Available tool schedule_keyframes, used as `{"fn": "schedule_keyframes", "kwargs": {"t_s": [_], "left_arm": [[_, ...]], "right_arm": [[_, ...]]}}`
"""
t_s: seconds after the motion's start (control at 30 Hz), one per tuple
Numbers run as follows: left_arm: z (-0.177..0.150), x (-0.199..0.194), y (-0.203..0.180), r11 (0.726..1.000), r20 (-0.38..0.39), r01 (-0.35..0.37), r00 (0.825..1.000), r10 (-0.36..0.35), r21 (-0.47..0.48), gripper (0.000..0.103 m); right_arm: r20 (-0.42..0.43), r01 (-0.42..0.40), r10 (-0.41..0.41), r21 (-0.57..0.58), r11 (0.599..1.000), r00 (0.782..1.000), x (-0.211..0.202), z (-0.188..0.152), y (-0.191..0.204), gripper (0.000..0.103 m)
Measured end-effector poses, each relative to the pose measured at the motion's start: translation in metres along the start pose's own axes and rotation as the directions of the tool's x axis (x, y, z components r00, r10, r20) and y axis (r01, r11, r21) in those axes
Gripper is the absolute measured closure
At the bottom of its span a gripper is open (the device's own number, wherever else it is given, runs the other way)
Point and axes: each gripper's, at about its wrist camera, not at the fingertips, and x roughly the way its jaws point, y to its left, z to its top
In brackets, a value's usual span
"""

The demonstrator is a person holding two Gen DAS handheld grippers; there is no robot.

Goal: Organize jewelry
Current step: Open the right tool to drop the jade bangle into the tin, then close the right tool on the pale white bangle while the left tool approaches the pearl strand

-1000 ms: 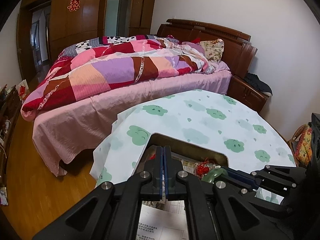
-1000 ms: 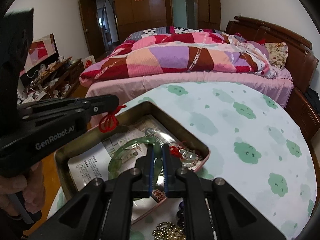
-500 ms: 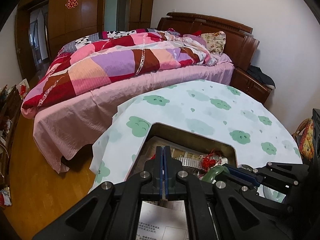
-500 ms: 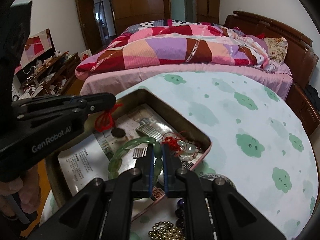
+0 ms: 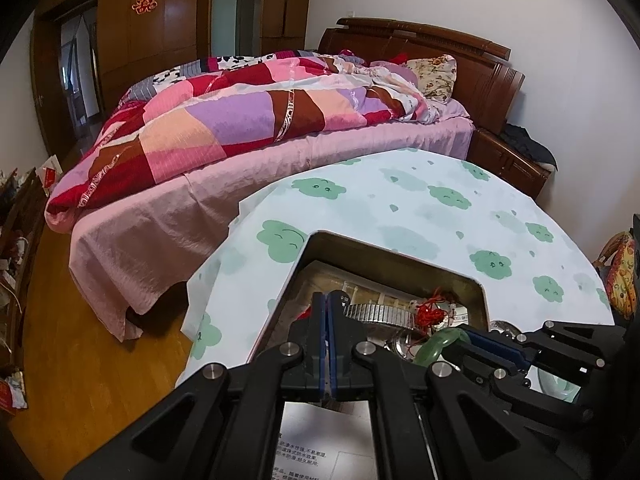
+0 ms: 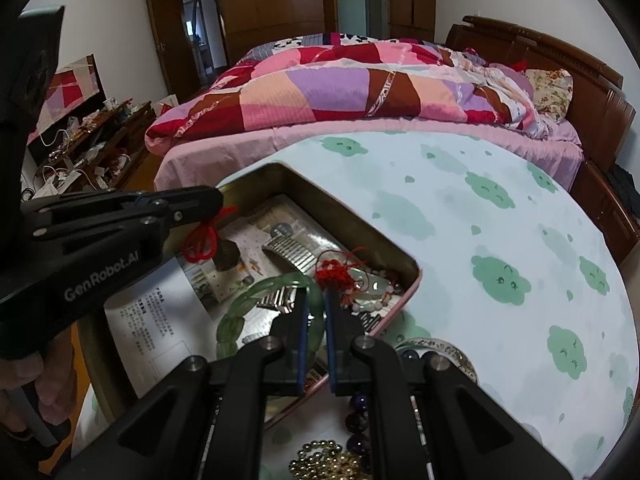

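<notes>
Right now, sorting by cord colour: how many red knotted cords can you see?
2. One red knotted cord hangs from the left gripper over the tin; the other lies inside it beside the green bangle. More may be hidden.

Green bangle [image 6: 256, 296], red cord [image 6: 202, 240] (cloud-print tablecloth [image 6: 500, 240])

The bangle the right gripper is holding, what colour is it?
Translucent green; the bangle shows best in the right wrist view, clamped in the right gripper.
</notes>
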Motion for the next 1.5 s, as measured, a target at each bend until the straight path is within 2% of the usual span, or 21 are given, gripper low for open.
{"fn": "schedule_keyframes", "kwargs": {"t_s": [0.1, 0.2, 0.23, 0.27, 0.3, 0.33, 0.37, 0.4, 0.43, 0.53, 0.63, 0.73, 0.9, 1.1, 1.13, 1.17, 1.23, 1.33, 1.37, 1.43, 1.5], "left_arm": [[-0.001, -0.001, -0.002, 1.000, 0.003, -0.007, 1.000, 0.007, 0.006, 0.103], [-0.001, -0.004, 0.000, 1.000, -0.006, 0.013, 1.000, -0.013, -0.023, 0.100], [-0.001, -0.005, 0.000, 1.000, -0.014, 0.008, 1.000, -0.009, -0.030, 0.096], [-0.001, -0.006, 0.000, 0.999, -0.018, 0.003, 1.000, -0.004, -0.033, 0.083], [-0.002, -0.009, -0.001, 0.999, -0.011, 0.006, 1.000, -0.006, -0.034, 0.072], [-0.002, -0.014, -0.002, 0.999, 0.005, 0.005, 1.000, -0.004, -0.036, 0.044], [-0.002, -0.019, -0.002, 0.999, 0.023, -0.004, 1.000, 0.004, -0.040, 0.023], [-0.003, -0.027, -0.002, 0.999, 0.054, -0.009, 0.998, 0.011, -0.050, 0.019], [-0.003, -0.035, -0.003, 0.999, 0.082, 0.007, 0.997, -0.003, -0.054, 0.018], [-0.005, -0.047, -0.005, 0.998, 0.083, 0.037, 0.996, -0.032, -0.057, 0.018], [-0.016, -0.062, -0.008, 0.997, 0.094, 0.049, 0.995, -0.043, -0.063, 0.018], [-0.030, -0.074, -0.019, 0.998, 0.104, 0.045, 0.994, -0.040, -0.050, 0.018], [-0.052, -0.089, -0.058, 0.999, 0.127, 0.019, 0.992, -0.024, 0.039, 0.018], [-0.072, -0.094, -0.101, 0.990, 0.114, 0.034, 0.992, -0.050, 0.139, 0.020], [-0.074, -0.091, -0.106, 0.988, 0.107, 0.028, 0.993, -0.045, 0.151, 0.025], [-0.076, -0.090, -0.110, 0.987, 0.096, 0.033, 0.994, -0.049, 0.159, 0.035], [-0.080, -0.081, -0.116, 0.985, 0.065, 0.044, 0.996, -0.055, 0.164, 0.045], [-0.086, -0.072, -0.119, 0.988, 0.035, 0.059, 0.997, -0.065, 0.144, 0.050], [-0.088, -0.066, -0.120, 0.988, 0.013, 0.068, 0.997, -0.071, 0.137, 0.058], [-0.091, -0.061, -0.124, 0.987, -0.008, 0.070, 0.998, -0.070, 0.142, 0.065], [-0.095, -0.057, -0.127, 0.986, -0.021, 0.075, 0.997, -0.073, 0.146, 0.065]], "right_arm": [[0.000, 0.002, -0.002, 0.003, 1.000, 1.000, 0.000, -0.001, -0.001, 0.091], [0.006, 0.006, -0.006, 0.010, 1.000, 1.000, -0.001, -0.002, -0.002, 0.084], [0.006, -0.011, 0.010, 0.017, 1.000, 1.000, -0.002, -0.002, -0.004, 0.077], [0.015, -0.024, 0.024, 0.021, 0.999, 1.000, -0.003, -0.002, -0.005, 0.067], [0.027, -0.022, 0.022, 0.021, 1.000, 0.999, -0.006, -0.002, -0.005, 0.062], [0.037, -0.013, 0.012, 0.023, 1.000, 0.999, -0.009, -0.002, -0.005, 0.054], [0.048, -0.006, 0.005, 0.027, 1.000, 0.999, -0.013, -0.002, -0.006, 0.047], [0.057, -0.010, 0.007, 0.036, 0.999, 0.998, -0.017, -0.003, -0.007, 0.046], [0.063, -0.017, 0.014, 0.044, 0.999, 0.998, -0.020, -0.003, -0.008, 0.045], [0.079, -0.027, 0.022, 0.059, 0.998, 0.997, -0.034, -0.008, -0.015, 0.045], [0.097, 0.002, -0.011, 0.085, 0.996, 0.995, -0.052, -0.022, -0.035, 0.041], [0.094, 0.054, -0.071, 0.174, 0.983, 0.993, -0.071, -0.041, -0.071, 0.040], [0.079, 0.101, -0.130, 0.293, 0.951, 0.988, -0.091, -0.069, -0.111, 0.040], [0.054, 0.119, -0.142, 0.300, 0.946, 0.988, -0.097, -0.098, -0.114, 0.040], [0.052, 0.117, -0.139, 0.302, 0.946, 0.989, -0.096, -0.100, -0.114, 0.040], [0.050, 0.111, -0.132, 0.303, 0.947, 0.990, -0.095, -0.105, -0.115, 0.040], [0.041, 0.117, -0.136, 0.302, 0.946, 0.990, -0.093, -0.111, -0.116, 0.040], [0.038, 0.141, -0.160, 0.304, 0.942, 0.986, -0.093, -0.114, -0.121, 0.040], [0.035, 0.146, -0.165, 0.307, 0.940, 0.986, -0.093, -0.114, -0.123, 0.040], [0.031, 0.155, -0.173, 0.305, 0.940, 0.985, -0.092, -0.115, -0.124, 0.040], [0.021, 0.169, -0.183, 0.292, 0.941, 0.983, -0.089, -0.115, -0.123, 0.040]]}}
